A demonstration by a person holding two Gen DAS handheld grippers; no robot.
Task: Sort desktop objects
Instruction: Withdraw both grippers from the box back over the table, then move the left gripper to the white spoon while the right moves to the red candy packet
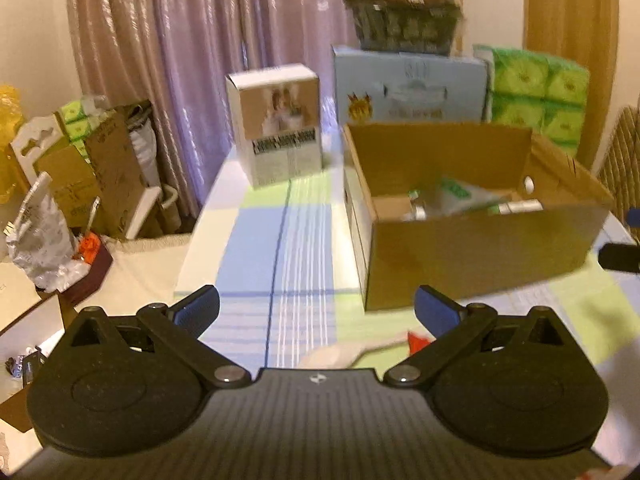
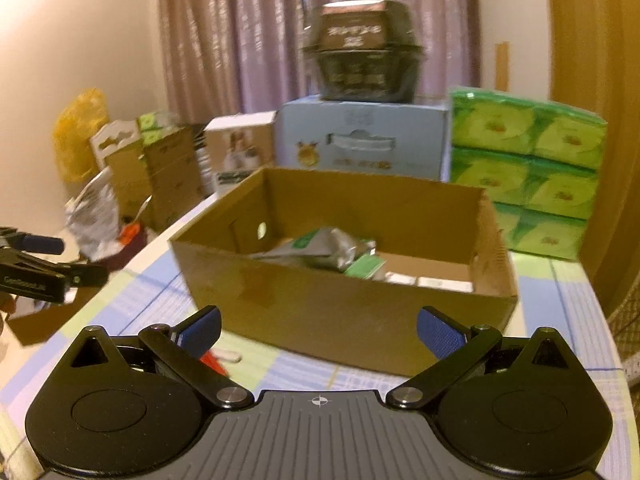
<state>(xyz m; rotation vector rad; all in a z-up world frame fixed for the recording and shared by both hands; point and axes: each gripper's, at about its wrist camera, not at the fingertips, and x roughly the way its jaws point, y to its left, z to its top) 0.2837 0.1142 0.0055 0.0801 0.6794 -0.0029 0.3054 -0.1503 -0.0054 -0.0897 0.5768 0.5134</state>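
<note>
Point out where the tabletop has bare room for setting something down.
Bare cloth runs left of the cardboard box, from the left gripper up to the white photo box. Crowded: the back row, light blue box and green tissue packs; small white and red items lie before the box.

brown cardboard box (image 2: 344,304) | checked blue-green tablecloth (image 1: 256,240) | green tissue packs (image 2: 528,168)

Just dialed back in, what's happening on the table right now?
Both grippers are open and empty. The left gripper and right gripper hover over the checked tablecloth, facing the open cardboard box. The box already holds a silver-green pouch and some small packs. A white object with a red piece lies on the cloth in front of the box, not yet picked up.
</note>
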